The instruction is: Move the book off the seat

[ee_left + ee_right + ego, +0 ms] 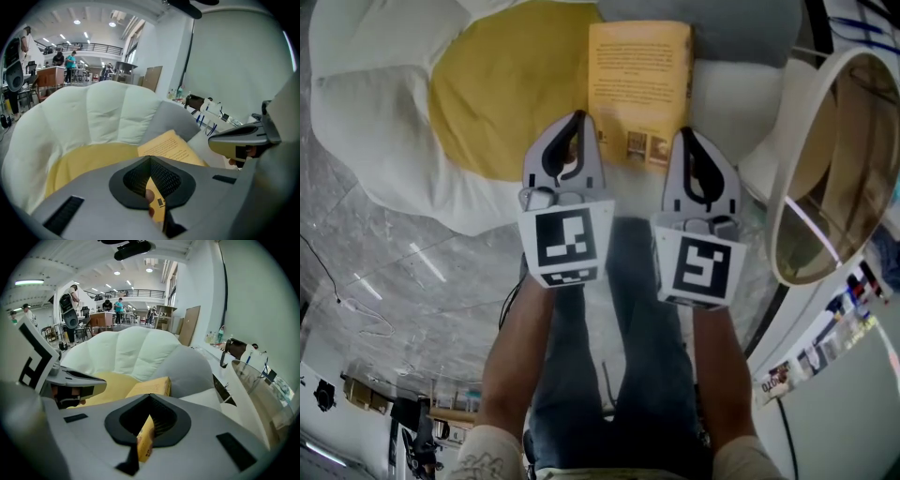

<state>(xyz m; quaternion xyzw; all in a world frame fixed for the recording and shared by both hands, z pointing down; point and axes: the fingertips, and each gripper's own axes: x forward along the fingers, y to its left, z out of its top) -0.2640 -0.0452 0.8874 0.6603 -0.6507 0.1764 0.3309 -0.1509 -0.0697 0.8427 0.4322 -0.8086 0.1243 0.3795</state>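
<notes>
Both my left gripper point(577, 117) and my right gripper point(685, 133) have their jaws pressed fully together, with nothing held. The book point(639, 80) only shows through the gaps behind them. It lies flat on the seat point(384, 112), partly over the yellow cushion point(502, 94), its far end by the grey cushion point(722, 23), just ahead of my tips. I judge I should part one pair of jaws first, slip a jaw under the near edge, clamp the whole thickness so pages do not splay, then lift level. The round white-rimmed table point(780, 187) at my right looks dished; I cannot tell whether anything sits in it.
</notes>
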